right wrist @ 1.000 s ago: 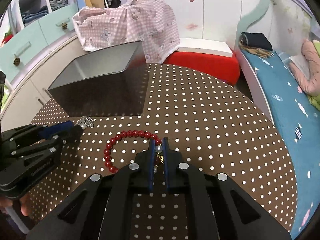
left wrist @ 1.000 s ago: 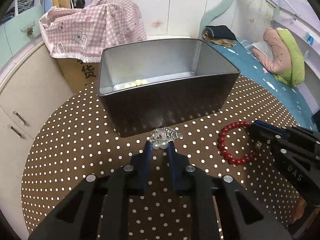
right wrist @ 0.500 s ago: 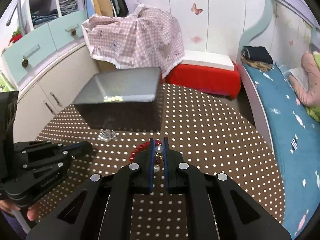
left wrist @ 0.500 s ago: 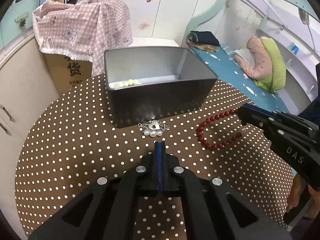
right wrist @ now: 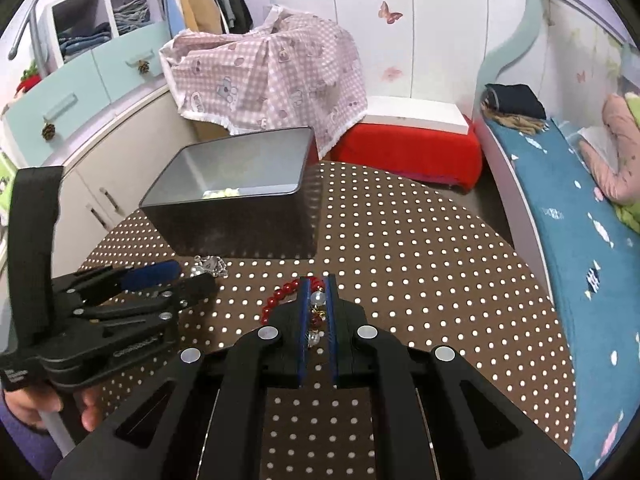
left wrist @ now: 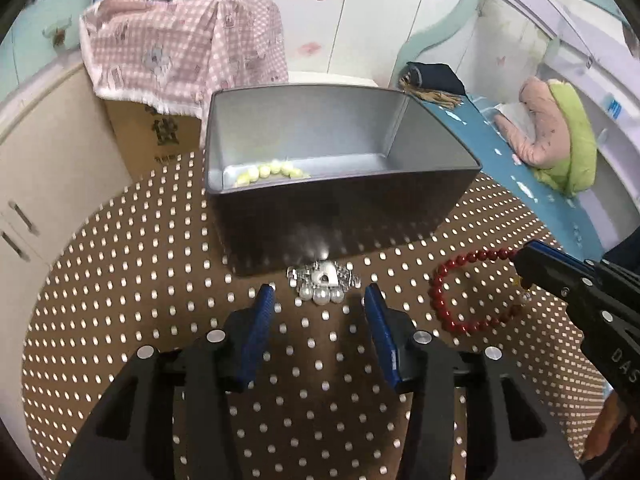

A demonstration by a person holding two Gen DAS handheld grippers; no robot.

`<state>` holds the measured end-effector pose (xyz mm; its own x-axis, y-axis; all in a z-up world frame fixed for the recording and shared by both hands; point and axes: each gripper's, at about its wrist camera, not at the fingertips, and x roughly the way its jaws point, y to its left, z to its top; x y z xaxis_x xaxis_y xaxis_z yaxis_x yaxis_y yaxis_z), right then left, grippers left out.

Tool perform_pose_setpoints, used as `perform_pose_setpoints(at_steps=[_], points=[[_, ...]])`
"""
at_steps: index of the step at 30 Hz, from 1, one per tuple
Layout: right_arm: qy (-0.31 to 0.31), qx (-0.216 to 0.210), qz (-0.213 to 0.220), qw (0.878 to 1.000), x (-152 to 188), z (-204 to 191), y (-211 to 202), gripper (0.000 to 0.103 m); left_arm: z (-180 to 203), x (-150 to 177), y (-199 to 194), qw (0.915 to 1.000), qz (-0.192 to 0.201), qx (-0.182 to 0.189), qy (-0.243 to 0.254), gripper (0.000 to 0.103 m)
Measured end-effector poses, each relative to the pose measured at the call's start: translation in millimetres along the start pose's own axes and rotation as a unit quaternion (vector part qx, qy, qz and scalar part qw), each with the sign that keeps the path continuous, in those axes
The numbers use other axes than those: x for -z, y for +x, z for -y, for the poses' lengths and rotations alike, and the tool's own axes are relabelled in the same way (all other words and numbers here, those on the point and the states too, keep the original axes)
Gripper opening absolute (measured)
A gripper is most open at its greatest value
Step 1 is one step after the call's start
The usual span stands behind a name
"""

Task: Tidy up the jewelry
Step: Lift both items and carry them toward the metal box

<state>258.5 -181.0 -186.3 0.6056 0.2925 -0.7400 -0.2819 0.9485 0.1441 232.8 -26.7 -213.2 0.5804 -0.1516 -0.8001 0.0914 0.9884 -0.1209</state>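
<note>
Polka-dot desk, L wrist view: left hand-held gripper spread wide, pearl-and-silver piece just ahead, touching tin box front wall. R wrist view: right hand-held gripper clamped on red bead bracelet, mid-desk.

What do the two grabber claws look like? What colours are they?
Both are black plastic with round silver screws. The left gripper and right gripper each have two flat fingers lined with blue pads. White letters "DAS" mark the right one's side.
</note>
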Motion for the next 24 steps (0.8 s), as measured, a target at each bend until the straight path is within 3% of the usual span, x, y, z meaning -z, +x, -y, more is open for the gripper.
perform_pose_setpoints(at_steps=[4, 6, 11, 16, 24], points=[[0.001, -0.01, -0.003, 1.0, -0.7, 2.2, 6.4, 0.008, 10.0, -2.6, 6.8, 0.999, -0.006, -0.033, 0.031, 0.041], [0.001, -0.012, -0.003, 1.0, -1.4, 2.0, 8.9, 0.008, 11.9, -1.3, 6.9, 0.9976, -0.002, -0.049, 0.048, 0.025], [0.001, -0.016, 0.0, 1.0, -3.2, 0.7, 8.3, 0.008, 8.4, 0.4, 3.7, 0.9978, -0.006, -0.033, 0.057, 0.024], [-0.004, -0.016, 0.007, 1.0, -6.6, -3.6, -2.4, 0.008, -2.9, 5.2, -4.6, 0.9992, -0.01, 0.007, 0.039, 0.023], [-0.022, -0.012, 0.025, 0.999, -22.0, -21.1, -25.6, 0.008, -6.9, 6.4, -38.1, 0.9986, 0.011, 0.038, 0.034, 0.023]])
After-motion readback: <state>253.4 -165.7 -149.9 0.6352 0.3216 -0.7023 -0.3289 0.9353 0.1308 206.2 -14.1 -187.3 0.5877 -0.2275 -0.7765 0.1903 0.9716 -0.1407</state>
